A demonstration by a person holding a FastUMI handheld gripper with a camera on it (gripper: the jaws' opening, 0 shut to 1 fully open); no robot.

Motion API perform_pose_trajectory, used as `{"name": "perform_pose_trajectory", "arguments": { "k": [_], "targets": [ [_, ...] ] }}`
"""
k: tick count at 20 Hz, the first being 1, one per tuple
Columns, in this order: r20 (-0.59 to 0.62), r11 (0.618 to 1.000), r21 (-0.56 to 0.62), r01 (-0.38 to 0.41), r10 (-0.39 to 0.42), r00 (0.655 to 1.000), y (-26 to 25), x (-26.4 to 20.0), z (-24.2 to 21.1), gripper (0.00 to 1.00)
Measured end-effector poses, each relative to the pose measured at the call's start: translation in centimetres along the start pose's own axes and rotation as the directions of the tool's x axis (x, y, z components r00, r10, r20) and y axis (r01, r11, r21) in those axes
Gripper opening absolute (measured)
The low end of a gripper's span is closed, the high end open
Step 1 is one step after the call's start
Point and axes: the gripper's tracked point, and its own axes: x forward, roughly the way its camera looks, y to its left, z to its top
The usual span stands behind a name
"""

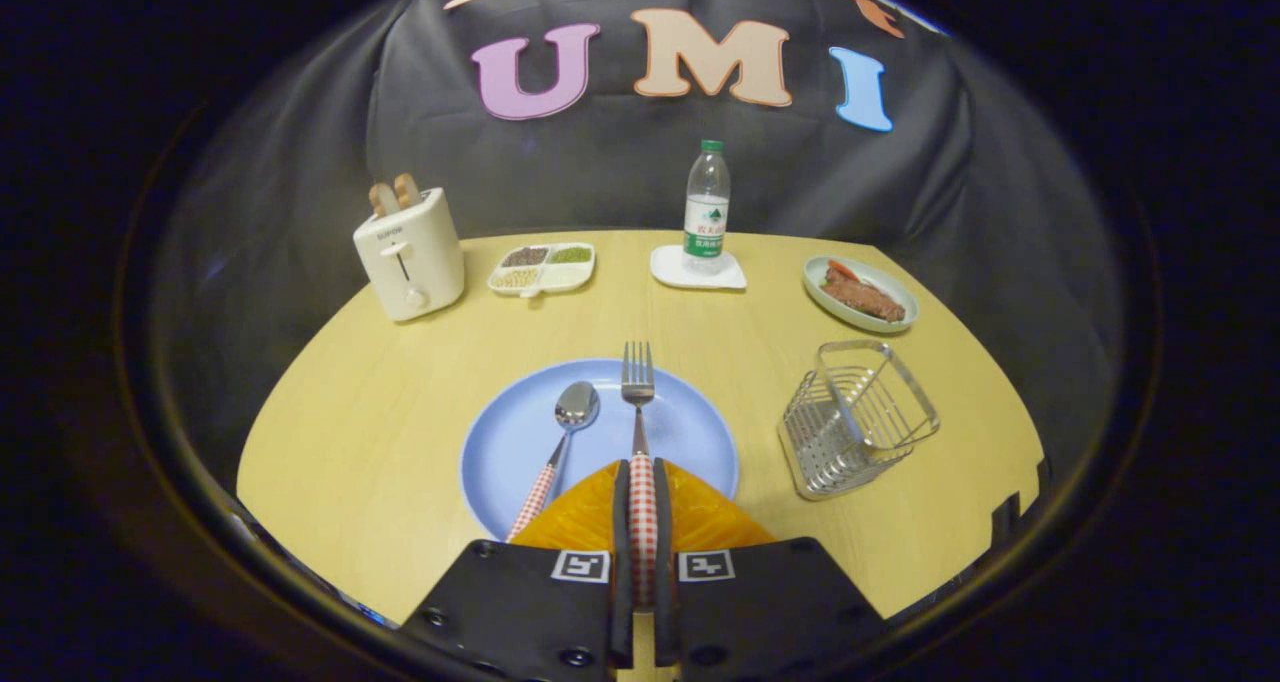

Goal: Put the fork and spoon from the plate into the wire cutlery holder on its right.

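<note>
Tongs: clenched on the fork by its checked handle, tines over the plate.
Spoon: just beside — could get nudged.
Holder: desk's right edge; tilted fork may snag wires.

Glossy metal fork, wire cutlery holder; matt wooden table

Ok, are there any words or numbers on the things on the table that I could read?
Toaster: a small word on its front, too small to read.
Water bottle: printed label, too blurred to read.
Gripper: two square black-and-white markers, no words. The gripper is shut on the fork handle.
</note>
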Motion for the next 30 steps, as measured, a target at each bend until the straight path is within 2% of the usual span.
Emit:
{"name": "perform_pose_trajectory", "arguments": {
  "k": [3,7,11,14,19,24,30],
  "targets": [
    [-0.068,0.996,0.001,0.087,-0.087,0.994,-2.2,-2.0,1.8,0.11],
    [-0.178,0.981,0.033,0.193,-0.184,0.967,-5.3,-4.1,3.4,0.11],
    [-0.338,0.956,0.02,0.294,-0.271,0.901,-9.1,-5.8,3.1,0.11],
    [-0.441,0.943,0.012,0.333,-0.294,0.848,-11.5,-5.5,3.7,0.11],
    [-0.584,0.952,0.059,0.299,-0.21,0.784,-12.5,-2.7,2.9,0.11],
    [-0.688,0.957,0.065,0.282,-0.161,0.707,-13.6,0.0,1.4,0.11],
    [-0.737,0.98,0.003,0.2,-0.133,0.663,-13.7,2.9,0.3,0.11]
  ]
}}
